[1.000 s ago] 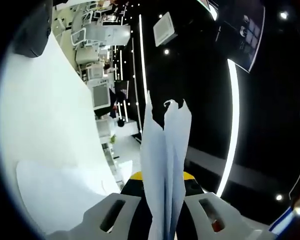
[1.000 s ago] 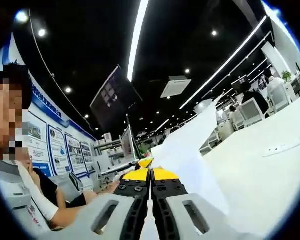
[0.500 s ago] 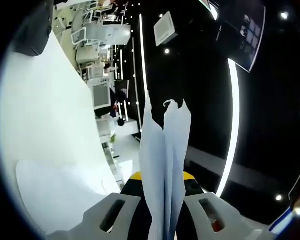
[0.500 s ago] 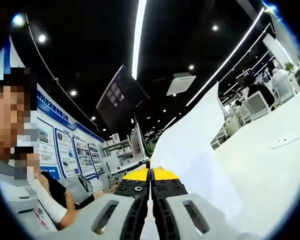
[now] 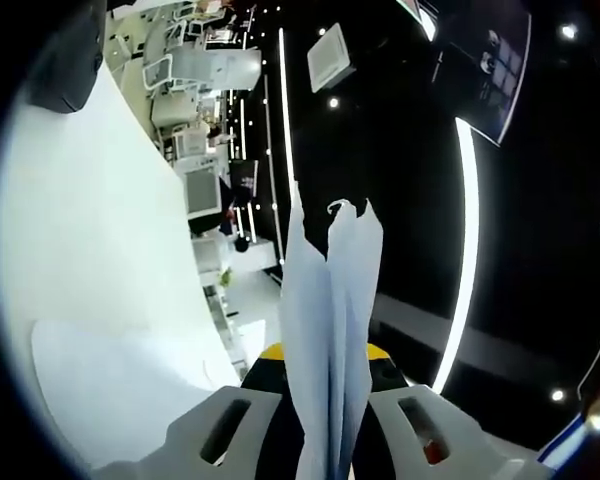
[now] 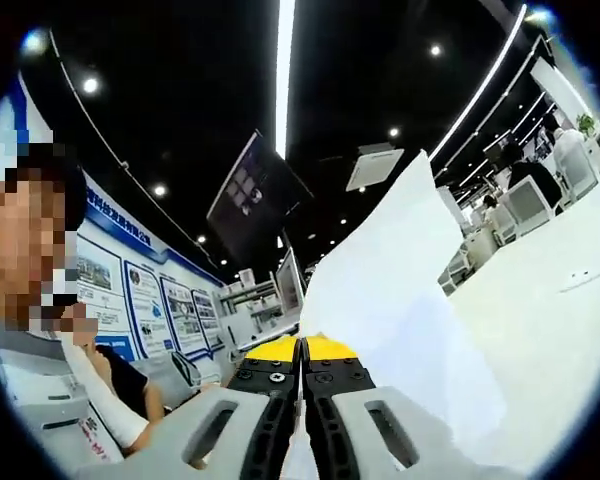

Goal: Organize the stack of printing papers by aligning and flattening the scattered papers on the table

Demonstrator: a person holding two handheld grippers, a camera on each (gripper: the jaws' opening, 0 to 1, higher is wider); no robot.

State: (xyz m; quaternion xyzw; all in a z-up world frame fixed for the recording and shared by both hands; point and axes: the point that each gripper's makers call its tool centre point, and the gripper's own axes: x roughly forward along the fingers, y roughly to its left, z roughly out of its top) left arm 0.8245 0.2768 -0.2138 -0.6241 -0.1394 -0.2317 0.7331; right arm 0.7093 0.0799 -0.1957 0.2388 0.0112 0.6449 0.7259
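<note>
Left gripper (image 5: 330,440): its jaws are closing tight on a bundle of papers, with the sheets filling the narrow gap between the two grey jaws at the bottom of the left gripper view.
Papers (image 5: 330,330): pale sheets are standing up out of the left jaws, edge on to the camera, their far ends fanning slightly apart and curling at the tips; they are being held clear of the desk.
Right gripper (image 6: 302,420): its jaws are pressing together with almost no gap, and a thin white edge of paper is showing between them at the bottom of the right gripper view.
Sheet in the right jaws (image 6: 400,310): a broad white sheet is rising from the right jaws and leaning toward the right side of the view, above the desk surface.
Loose sheet (image 5: 120,380): one flat sheet is lying on the desk, near the left gripper and beside the desk's edge.
Desk (image 5: 90,220): the white top is running along the left of the left gripper view; in the right gripper view it (image 6: 550,340) is spreading out behind the raised sheet.
Person (image 6: 110,390): someone in dark short sleeves is sitting beyond the right gripper, forearm showing.
Wall posters (image 6: 130,290): blue and white panels are lining the wall behind that person.
Chairs (image 6: 535,200): white chairs are standing past the far edge of the desk.
Ceiling (image 6: 280,60): long light strips are glowing across a dark ceiling, with a dark screen (image 6: 255,195) hanging beneath.
</note>
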